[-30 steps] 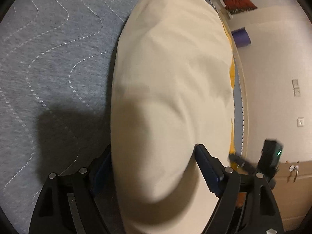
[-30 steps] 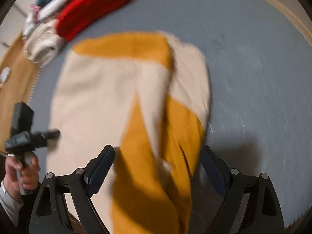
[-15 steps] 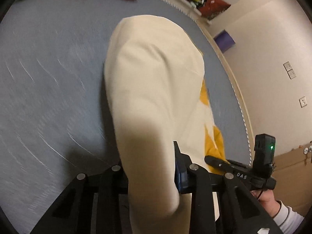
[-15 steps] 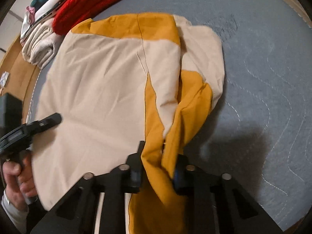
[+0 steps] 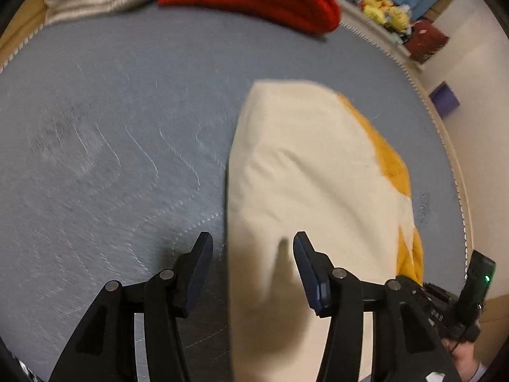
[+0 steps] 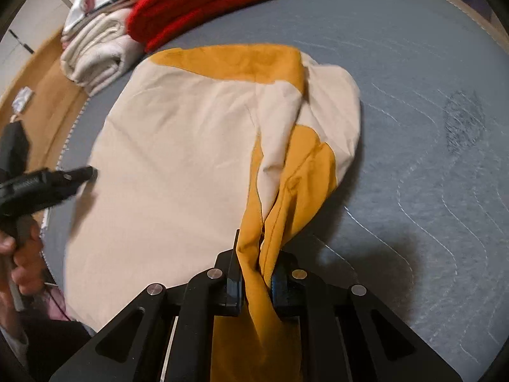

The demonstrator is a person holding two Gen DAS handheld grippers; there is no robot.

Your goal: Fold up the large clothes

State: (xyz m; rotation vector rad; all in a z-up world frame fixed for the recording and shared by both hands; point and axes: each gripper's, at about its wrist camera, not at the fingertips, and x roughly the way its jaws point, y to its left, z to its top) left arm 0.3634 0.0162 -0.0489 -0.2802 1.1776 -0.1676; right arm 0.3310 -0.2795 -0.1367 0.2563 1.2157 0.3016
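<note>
Jaws of the right gripper [image 6: 254,281] are closing, clamped on a bunched mustard fold of the cream-and-mustard garment [image 6: 178,165]. Left gripper [image 5: 251,267] jaws are opening, its pads clear of smooth cream cloth. Quilted grey mattress [image 5: 105,133] lies bare toward nine o'clock.

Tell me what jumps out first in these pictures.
The cream and mustard garment sprawls across the grey quilted bed, and the right tool pinches a bunched mustard fold at its near edge. Behind it, a bright red knit lies beside folded white laundry.
</note>
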